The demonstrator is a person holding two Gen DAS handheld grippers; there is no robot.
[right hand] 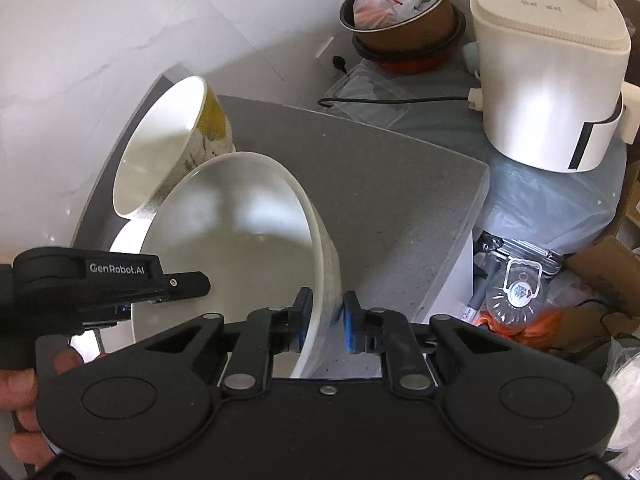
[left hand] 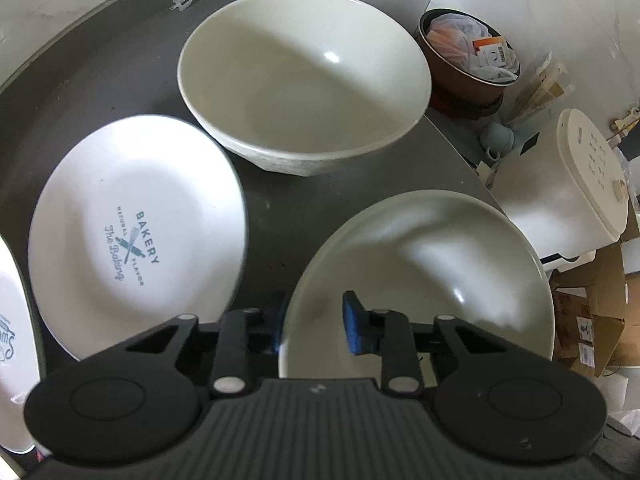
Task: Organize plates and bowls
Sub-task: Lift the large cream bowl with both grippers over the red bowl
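- 2 bowls sit on the dark grey table [left hand: 280, 216]: a near bowl [left hand: 432, 280] at the table's right edge and a far bowl [left hand: 304, 80] behind it, both cream inside and empty.
- 2 plates show in the left wrist view: a white plate [left hand: 136, 236] printed "BAKERY" lies left of the near bowl, and only a sliver of a second printed plate [left hand: 8, 320] shows at the left frame edge.
- 2 grippers work the near bowl, 1 on each side of its rim.
- The left gripper [left hand: 312, 322] straddles the bowl's rim, with 1 blue pad [left hand: 352, 326] inside the bowl and the other outside it; whether the pads actually press the wall I cannot tell.
- The right gripper [right hand: 326, 320] pinches the opposite rim, its 2 blue pads [right hand: 352, 322] tight against the wall, 1 inside and 1 outside.
- In the right wrist view the left gripper's black body marked "GenRobot.AI" reaches in from the left over the same bowl, and a hand [right hand: 20, 396] shows at the lower left.
- Beyond the table stand 1 cream rice cooker [right hand: 548, 80] and 1 brown pot [right hand: 404, 16] stuffed with packets and bags.
- 1 clear plastic bottle [right hand: 516, 292] lies among the clutter on the right.
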